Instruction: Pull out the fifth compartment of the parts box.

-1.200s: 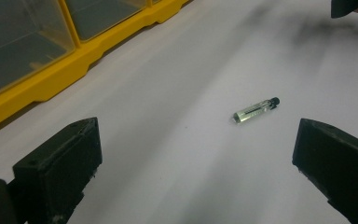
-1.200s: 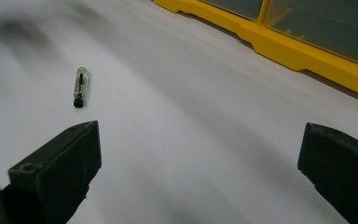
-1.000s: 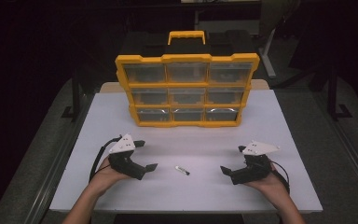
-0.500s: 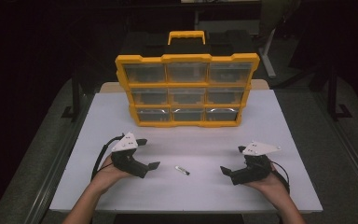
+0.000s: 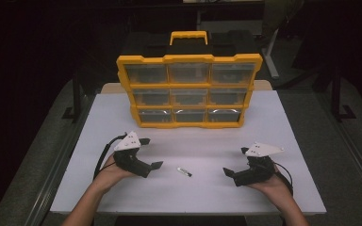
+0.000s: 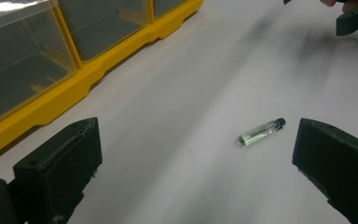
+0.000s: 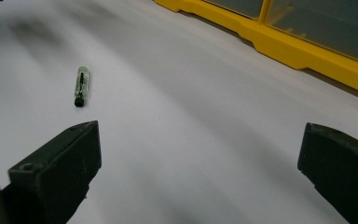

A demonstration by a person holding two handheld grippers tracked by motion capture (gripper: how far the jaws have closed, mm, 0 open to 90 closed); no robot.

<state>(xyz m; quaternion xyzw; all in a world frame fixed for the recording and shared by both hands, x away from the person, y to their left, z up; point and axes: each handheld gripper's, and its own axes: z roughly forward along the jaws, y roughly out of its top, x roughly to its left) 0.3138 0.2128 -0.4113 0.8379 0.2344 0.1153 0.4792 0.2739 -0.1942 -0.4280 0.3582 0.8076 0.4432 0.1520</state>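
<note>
Table [image 5: 283, 141]: a white top is carrying everything, with the organizer standing at its far middle.
Organizer [image 5: 189, 89]: a yellow drawer cabinet with a yellow carry handle is standing upright, its nine clear drawers in three rows facing the person.
Left gripper [image 5: 150, 153]: it is sitting on the table in front of the organizer's left end, well apart from it, held in the person's left hand [image 5: 107, 173]; its jaws are gaping wide with nothing between them, and in the left gripper view the vial is lying just inside the right-hand jaw, touching neither.
Right gripper [image 5: 235, 161]: it is resting in front of the organizer's right end, well apart from it, held in the right hand [image 5: 269, 184]; its jaws are spread wide and gripping nothing.
Vial [image 5: 184, 172]: a small clear glass tube with a black cap is lying flat in front of the organizer's middle, between the two grippers, nearer the left one and touching neither.
</note>
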